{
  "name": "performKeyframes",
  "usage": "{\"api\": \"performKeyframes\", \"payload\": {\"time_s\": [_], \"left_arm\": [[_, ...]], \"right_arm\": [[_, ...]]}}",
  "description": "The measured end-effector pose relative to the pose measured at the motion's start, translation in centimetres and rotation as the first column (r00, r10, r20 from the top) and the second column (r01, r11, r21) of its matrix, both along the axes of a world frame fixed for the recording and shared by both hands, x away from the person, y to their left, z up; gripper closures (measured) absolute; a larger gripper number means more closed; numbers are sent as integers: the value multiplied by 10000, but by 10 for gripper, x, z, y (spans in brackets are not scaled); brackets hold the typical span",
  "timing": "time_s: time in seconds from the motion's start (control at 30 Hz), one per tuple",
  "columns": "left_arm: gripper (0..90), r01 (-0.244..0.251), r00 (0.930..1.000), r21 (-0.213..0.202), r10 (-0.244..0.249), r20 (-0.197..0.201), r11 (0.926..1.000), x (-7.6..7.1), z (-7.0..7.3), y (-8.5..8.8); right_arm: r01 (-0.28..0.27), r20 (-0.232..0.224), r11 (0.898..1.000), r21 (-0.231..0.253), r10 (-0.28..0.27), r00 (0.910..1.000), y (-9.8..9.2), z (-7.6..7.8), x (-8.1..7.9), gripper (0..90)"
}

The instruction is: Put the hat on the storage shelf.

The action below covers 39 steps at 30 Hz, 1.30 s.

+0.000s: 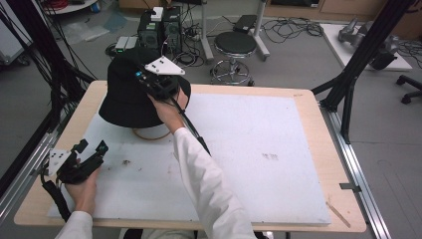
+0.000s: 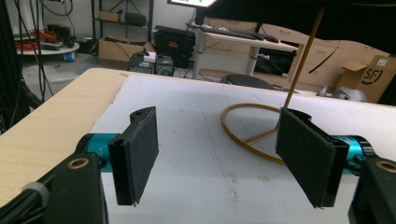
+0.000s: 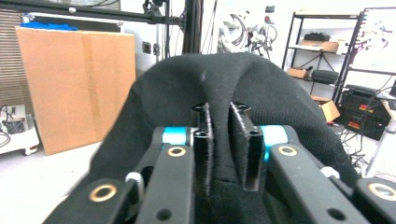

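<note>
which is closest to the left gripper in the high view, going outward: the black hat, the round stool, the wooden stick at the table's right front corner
1. black hat, up the table from the left gripper, held by the right gripper.
2. round stool, on the floor past the far edge.
3. wooden stick, far across at the right front corner.

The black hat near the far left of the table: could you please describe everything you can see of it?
The black hat is a soft, brimmed bucket style in what looks like knitted or fleecy fabric. It sits raised above the white mat, on a thin wooden stand with a ring base and a slanted rod rising under the brim. The right gripper is closed on a pinched fold of its fabric, which bunches up between the jaws. The left gripper rests apart, open, not touching it.
</note>
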State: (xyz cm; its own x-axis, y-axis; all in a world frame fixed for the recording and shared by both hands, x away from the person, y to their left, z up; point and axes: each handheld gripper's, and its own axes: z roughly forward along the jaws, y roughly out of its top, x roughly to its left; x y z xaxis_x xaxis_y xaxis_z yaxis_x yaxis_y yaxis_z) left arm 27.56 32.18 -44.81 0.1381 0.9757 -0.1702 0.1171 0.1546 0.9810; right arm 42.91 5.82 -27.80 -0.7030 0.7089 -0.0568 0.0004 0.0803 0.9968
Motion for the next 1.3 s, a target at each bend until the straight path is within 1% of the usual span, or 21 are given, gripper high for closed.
{"api": "performKeyframes", "payload": {"time_s": [0.07, 0.13, 0.27, 0.37, 0.43, 0.5, 0.57, 0.6, 0.67, 0.7, 0.73, 0.77, 0.8, 0.87, 0.93, 1.0, 1.13, 1.17, 1.2, 1.23, 1.3], "left_arm": [[300, -1, 10000, -12, 1, 1, 10000, 0, 0, 0], [300, 1, 10000, -26, -1, 14, 10000, 0, 0, 0], [300, 6, 10000, -7, -6, 2, 10000, 0, 0, 0], [300, 18, 10000, -24, -18, 3, 10000, 1, 0, 0], [300, 27, 10000, -15, -27, 0, 10000, 1, 0, 0], [300, 30, 10000, -23, -30, 8, 10000, 1, 0, 0], [300, 21, 10000, -43, -21, 2, 10000, 1, 0, 0], [301, 15, 10000, -63, -15, 6, 10000, 1, 0, 0], [301, 5, 10000, -64, -5, -4, 10000, 1, 0, 0], [300, 2, 10000, -70, -2, -2, 10000, 1, 0, 1], [301, -7, 10000, -102, 7, 7, 9999, 1, 0, 1], [301, -7, 10000, -108, 7, 11, 9999, 1, 0, 1], [300, -9, 10000, -110, 10, 13, 9999, 1, 0, 1], [301, -6, 10000, -111, 7, 10, 9999, 1, 0, 1], [301, -2, 10000, -119, 2, 15, 9999, 1, 0, 0], [301, -15, 10000, -136, 15, 37, 9999, 1, 0, 0], [302, -24, 10000, -120, 25, 36, 9999, 2, 0, -1], [303, -34, 10000, -140, 35, 40, 9999, 2, 0, -2], [303, -24, 10000, -178, 25, 39, 9998, 2, 1, -2], [303, -28, 10000, -188, 29, 38, 9998, 2, 1, -2], [303, -32, 10000, -201, 33, 61, 9998, 3, 1, -3]], "right_arm": [[36, 118, 9999, -112, -35, 9999, 0, 0, -1, 738], [-9, 186, 9999, -126, 12, 9998, -1, 1, -2, 699], [-121, 216, 9999, 95, 119, 9997, -5, 5, -3, 617], [33, 297, 9999, 106, -36, 9996, -8, 6, -5, 577], [309, 427, 9995, 26, -310, 9986, -10, 7, -5, 553], [379, 405, 9993, 65, -381, 9984, -12, 7, -5, 518], [455, 304, 9988, 151, -460, 9985, -15, 8, -5, 455], [505, 246, 9985, 214, -510, 9984, -16, 8, -5, 409], [760, -113, 9962, 420, -756, 9971, -19, 8, -6, 310], [763, -222, 9962, 423, -754, 9969, -21, 8, -7, 272], [799, -252, 9960, 407, -790, 9966, -23, 8, -8, 232], [854, -154, 9958, 336, -849, 9963, -26, 7, -10, 210], [928, -27, 9951, 331, -928, 9957, -29, 7, -12, 205], [1028, 107, 9930, 588, -1036, 9946, -37, 5, -15, 184], [1286, -113, 9901, 554, -1282, 9917, -45, 4, -17, 142], [1445, 42, 9876, 616, -1450, 9894, -54, 4, -20, 141], [1787, 131, 9817, 655, -1799, 9836, -78, 2, -33, 125], [1801, 130, 9815, 655, -1813, 9833, -85, 2, -36, 125], [1859, 102, 9807, 605, -1869, 9823, -90, 1, -39, 125], [1992, 66, 9784, 549, -1999, 9798, -99, 1, -43, 124], [2105, 16, 9755, 648, -2110, 9775, -114, 2, -50, 124]]}}
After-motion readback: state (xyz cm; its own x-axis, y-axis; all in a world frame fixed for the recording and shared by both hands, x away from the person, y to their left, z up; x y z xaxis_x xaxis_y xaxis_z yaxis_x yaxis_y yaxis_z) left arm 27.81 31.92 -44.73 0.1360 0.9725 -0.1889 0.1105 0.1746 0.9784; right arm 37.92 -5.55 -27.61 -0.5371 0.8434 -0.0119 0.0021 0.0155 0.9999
